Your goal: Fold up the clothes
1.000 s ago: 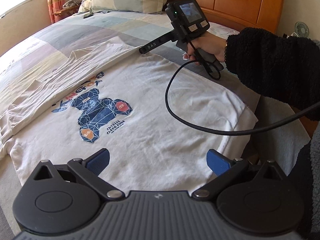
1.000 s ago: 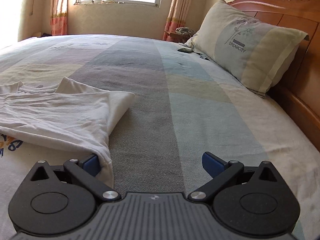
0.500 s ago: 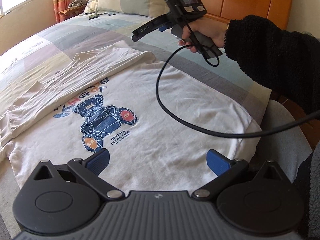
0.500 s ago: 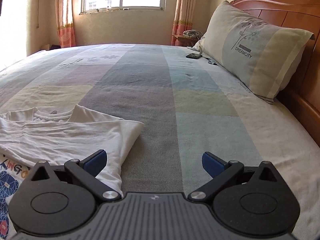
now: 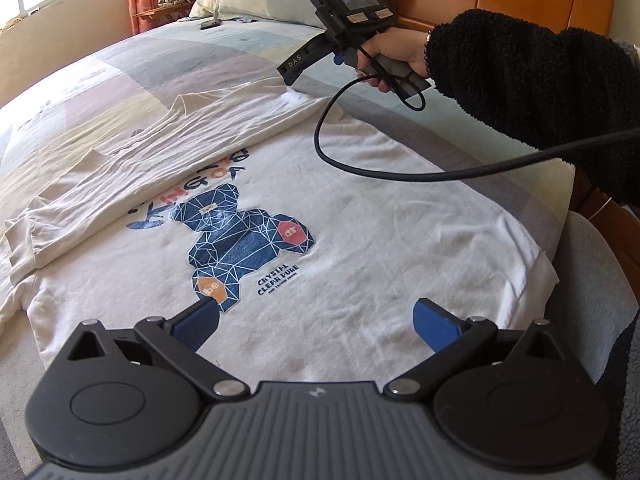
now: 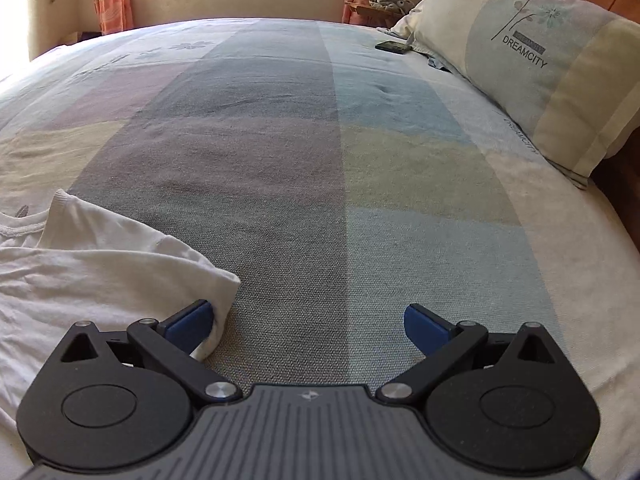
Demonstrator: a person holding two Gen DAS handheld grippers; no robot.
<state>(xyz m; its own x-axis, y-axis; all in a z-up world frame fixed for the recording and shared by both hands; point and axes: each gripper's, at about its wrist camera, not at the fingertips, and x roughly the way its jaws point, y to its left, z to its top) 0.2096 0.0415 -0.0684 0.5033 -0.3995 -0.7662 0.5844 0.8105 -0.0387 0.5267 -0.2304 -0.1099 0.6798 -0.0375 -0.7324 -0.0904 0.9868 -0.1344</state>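
Shirt (image 5: 360, 240) flat on bed (image 6: 280, 140) | left gripper (image 5: 316, 320) apart | right gripper (image 6: 306, 322) apart

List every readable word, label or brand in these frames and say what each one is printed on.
"DREAMCITY": pillow.
"CRYSTAL CLEAR PURE": white T-shirt, under the bear print; the smaller line below is too small to read.
"KING OF": T-shirt, large letters beside the bear, seen inverted and partly covered by the folded sleeve; uncertain.
"be": orange badge on the bear.
"DAS": side of the right gripper.
Labels below its screen: too blurred to read.
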